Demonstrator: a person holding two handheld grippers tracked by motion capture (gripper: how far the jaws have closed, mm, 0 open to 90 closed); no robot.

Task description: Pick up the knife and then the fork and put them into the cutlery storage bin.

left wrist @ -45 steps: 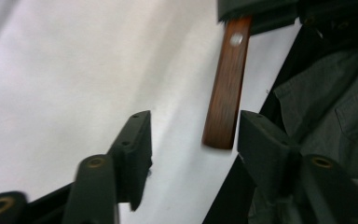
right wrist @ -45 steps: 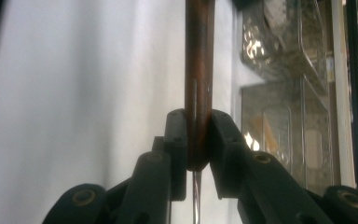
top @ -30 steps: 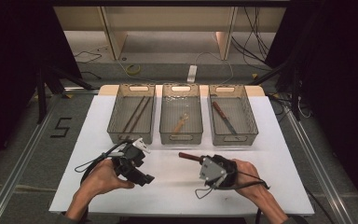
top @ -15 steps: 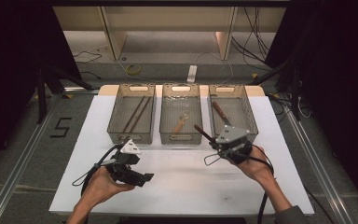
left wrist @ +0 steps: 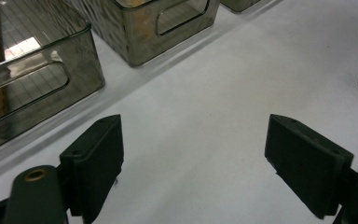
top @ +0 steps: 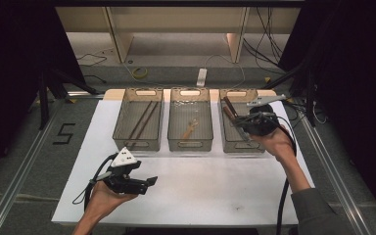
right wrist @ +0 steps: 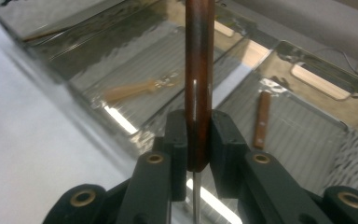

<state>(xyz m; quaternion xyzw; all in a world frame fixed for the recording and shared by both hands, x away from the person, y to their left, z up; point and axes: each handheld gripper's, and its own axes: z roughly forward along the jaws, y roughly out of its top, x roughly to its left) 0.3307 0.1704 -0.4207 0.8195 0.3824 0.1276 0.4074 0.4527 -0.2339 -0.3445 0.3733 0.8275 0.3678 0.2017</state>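
Observation:
A knife with a brown wooden handle stands clamped between the pads of my right gripper, handle pointing away and thin blade running down between the fingers. In the high view my right gripper hovers over the right clear bin, the knife handle sticking out toward the back left. Another brown-handled knife lies in that bin. My left gripper sits low over the white table near the front left. Its jaws have just been opening, and between them is only bare table.
Three clear bins stand in a row at the back of the white table. The left bin holds dark chopsticks, and the middle bin holds a light wooden utensil. Cables trail from both grippers.
My right hand has carried the knife from the middle of the table up and back to the right, over the right bin. My left gripper has drifted slightly toward the front left.

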